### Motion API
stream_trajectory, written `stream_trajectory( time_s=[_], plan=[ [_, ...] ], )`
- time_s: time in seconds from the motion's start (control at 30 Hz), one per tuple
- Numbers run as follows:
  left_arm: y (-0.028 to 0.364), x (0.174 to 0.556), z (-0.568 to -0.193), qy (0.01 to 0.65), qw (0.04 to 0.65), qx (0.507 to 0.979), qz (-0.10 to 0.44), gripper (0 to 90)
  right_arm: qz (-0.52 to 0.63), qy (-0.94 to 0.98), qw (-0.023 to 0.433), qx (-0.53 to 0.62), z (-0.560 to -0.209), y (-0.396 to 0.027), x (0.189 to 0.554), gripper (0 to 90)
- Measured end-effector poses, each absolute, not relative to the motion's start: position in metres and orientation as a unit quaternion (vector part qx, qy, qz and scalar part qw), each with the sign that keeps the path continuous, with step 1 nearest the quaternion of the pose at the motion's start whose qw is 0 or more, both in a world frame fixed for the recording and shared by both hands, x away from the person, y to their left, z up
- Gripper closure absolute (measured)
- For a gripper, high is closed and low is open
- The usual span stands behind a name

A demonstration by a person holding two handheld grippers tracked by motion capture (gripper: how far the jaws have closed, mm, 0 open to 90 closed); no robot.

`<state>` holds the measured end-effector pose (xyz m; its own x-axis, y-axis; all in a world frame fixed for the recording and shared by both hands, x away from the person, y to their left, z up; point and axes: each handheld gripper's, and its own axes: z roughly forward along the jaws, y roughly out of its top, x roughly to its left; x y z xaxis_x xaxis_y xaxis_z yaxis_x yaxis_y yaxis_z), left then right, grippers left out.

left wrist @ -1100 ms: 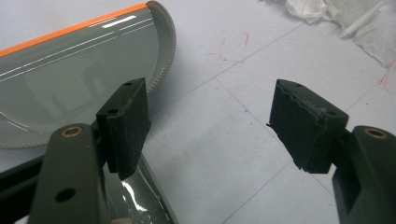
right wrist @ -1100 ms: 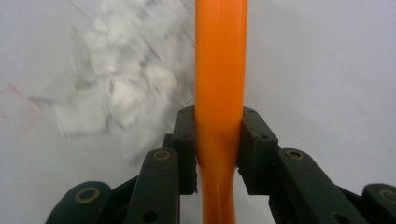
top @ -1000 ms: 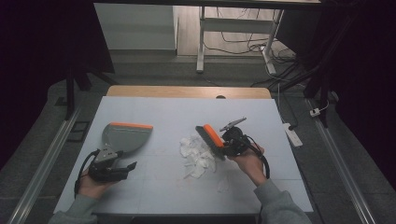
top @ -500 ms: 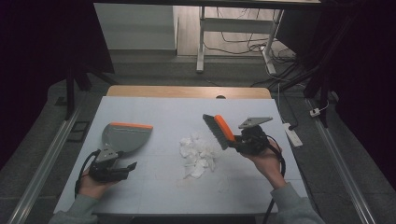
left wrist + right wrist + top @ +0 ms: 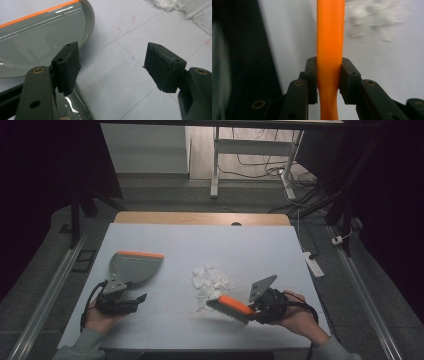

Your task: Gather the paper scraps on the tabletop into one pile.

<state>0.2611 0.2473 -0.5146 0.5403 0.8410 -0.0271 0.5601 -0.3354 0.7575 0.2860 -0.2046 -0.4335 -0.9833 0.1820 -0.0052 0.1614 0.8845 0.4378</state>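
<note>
Dark flooring and trailing cables ring the pale table (image 5: 210,240) in the high view. On it, the right gripper (image 5: 252,309) clamps an orange brush (image 5: 234,306) just below the crumpled paper scraps (image 5: 210,279), while the left gripper (image 5: 131,300) rests behind the grey dustpan (image 5: 134,267).

From the left gripper view, the jaws stand apart over bare tabletop, one beside the dustpan (image 5: 37,37).

From the right gripper view, both pads (image 5: 312,75) squeeze the brush handle (image 5: 330,50), which runs straight ahead; blurred scraps (image 5: 372,22) lie to its right.
</note>
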Motion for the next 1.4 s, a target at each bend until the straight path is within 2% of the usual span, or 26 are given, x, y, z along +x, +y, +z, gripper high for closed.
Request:
stream_trajectory(
  time_s=[0.1,0.27,0.5,0.77,0.9,1.2,1.4],
  plan=[
    [0.247,0.261,-0.515,0.44,0.371,0.796,0.188,29.5,0.195,0.979,0.01,0.066,-0.441,-0.201,0.281,70.6],
    [0.246,0.262,-0.516,0.44,0.369,0.797,0.188,29.5,0.18,0.98,0.062,0.058,-0.446,-0.186,0.29,70.6],
    [0.249,0.261,-0.517,0.442,0.373,0.794,0.185,29.5,0.188,0.978,0.078,0.052,-0.452,-0.159,0.327,70.6],
    [0.248,0.261,-0.517,0.441,0.372,0.795,0.184,29.6,0.209,0.97,0.114,0.041,-0.45,-0.142,0.343,70.6],
    [0.248,0.261,-0.517,0.441,0.373,0.795,0.184,29.6,0.229,0.964,0.128,0.049,-0.445,-0.144,0.342,70.6],
    [0.247,0.262,-0.517,0.44,0.371,0.797,0.184,29.6,0.321,0.932,0.124,0.11,-0.415,-0.174,0.343,70.5],
    [0.248,0.262,-0.517,0.44,0.371,0.797,0.184,29.6,0.326,0.92,0.145,0.164,-0.415,-0.184,0.349,70.5]
  ],
)
